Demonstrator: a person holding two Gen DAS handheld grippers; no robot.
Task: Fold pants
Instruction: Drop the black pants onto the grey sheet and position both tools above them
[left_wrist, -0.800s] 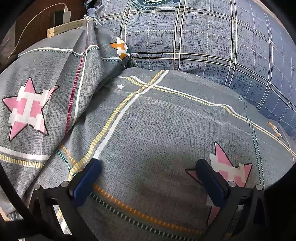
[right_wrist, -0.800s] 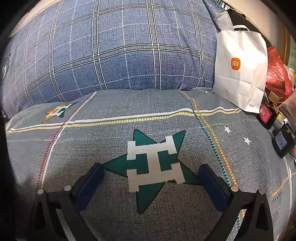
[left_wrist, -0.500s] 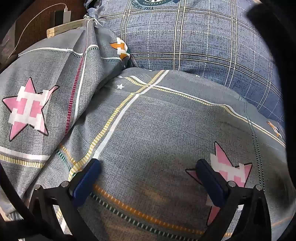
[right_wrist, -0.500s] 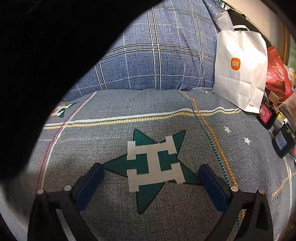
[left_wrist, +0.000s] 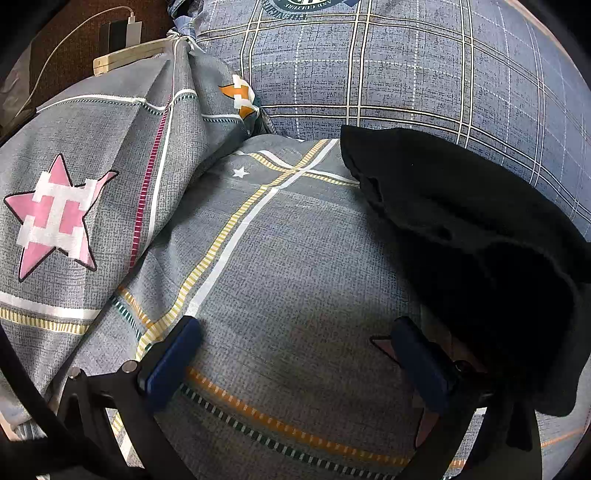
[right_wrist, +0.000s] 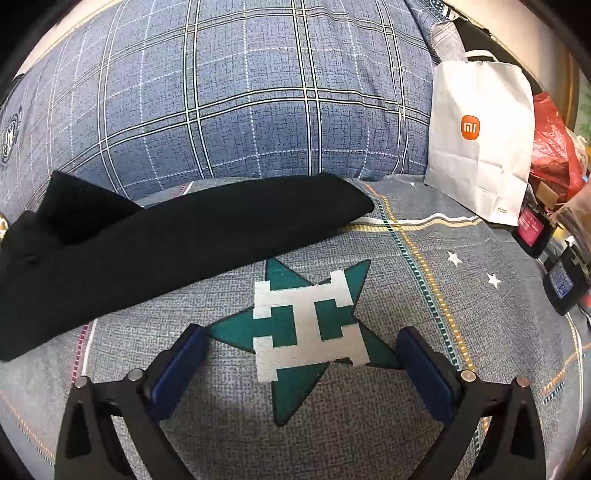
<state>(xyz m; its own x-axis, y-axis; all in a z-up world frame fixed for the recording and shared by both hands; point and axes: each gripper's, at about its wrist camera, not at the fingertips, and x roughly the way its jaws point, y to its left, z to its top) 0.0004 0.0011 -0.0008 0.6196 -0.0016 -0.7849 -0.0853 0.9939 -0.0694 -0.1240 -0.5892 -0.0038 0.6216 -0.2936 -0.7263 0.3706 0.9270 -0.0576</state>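
Blue-padded jaws of the right gripper (right_wrist: 301, 363) stood spread over a teal star (right_wrist: 306, 328) on the grey bedsheet (right_wrist: 461, 295), gripping nothing. Left gripper (left_wrist: 299, 363) was likewise spread and empty. Beyond lay the black pants (right_wrist: 177, 236), a limp, rumpled strip on the sheet. Farther off sat a plaid pillow (right_wrist: 240, 92) and white paper bag (right_wrist: 480, 147).

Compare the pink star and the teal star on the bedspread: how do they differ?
Colour: the pink star has pink points; the teal star has dark green ones. Surface: the pink star sits on a raised, creased fold of the bedspread; the teal star lies on flat fabric. Position: the teal star lies between the open right gripper fingers; the pink star is far left of the open left gripper. Both carry the same white blocky centre mark.
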